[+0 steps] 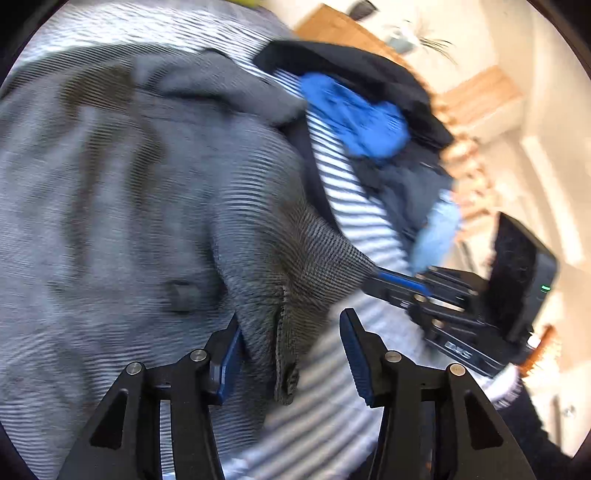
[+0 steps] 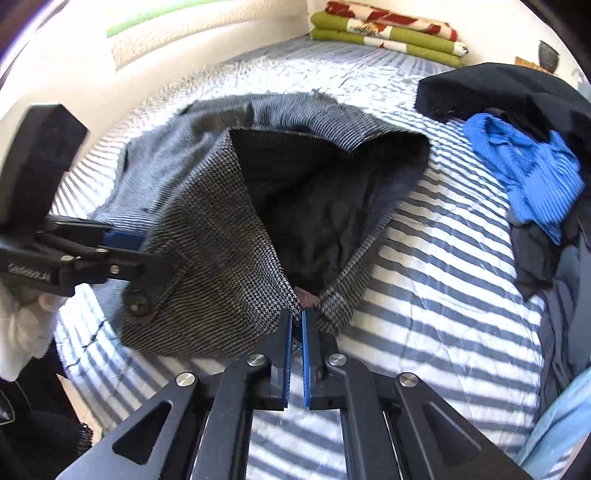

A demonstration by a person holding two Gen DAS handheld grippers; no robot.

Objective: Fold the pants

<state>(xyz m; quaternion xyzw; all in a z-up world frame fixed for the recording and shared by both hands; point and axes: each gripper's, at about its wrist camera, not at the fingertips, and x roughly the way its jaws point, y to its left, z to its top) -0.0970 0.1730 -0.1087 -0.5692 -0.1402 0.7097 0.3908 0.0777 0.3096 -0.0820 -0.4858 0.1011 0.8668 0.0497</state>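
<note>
Grey houndstooth pants (image 2: 207,240) lie on the striped bed with the waist lifted open, so the black lining shows. My right gripper (image 2: 297,314) is shut on the waistband edge near the fly. In the left wrist view the pants (image 1: 147,184) fill the left side and are blurred. My left gripper (image 1: 291,317) is open, with the waistband hem and a belt loop hanging between its blue pads. The right gripper (image 1: 380,277) pinches a stretched corner of the fabric just to the right. From the right wrist view, the left gripper (image 2: 147,251) sits at the pants' left edge above a dark button.
The blue-and-white striped bedspread (image 2: 424,295) spreads under everything. A heap of clothes lies at the right: a blue garment (image 2: 528,173), a black one (image 2: 498,92) and a light blue one (image 2: 561,424). A folded green-and-red blanket (image 2: 388,29) rests at the bed's far end. A white wall (image 2: 74,74) runs along the left.
</note>
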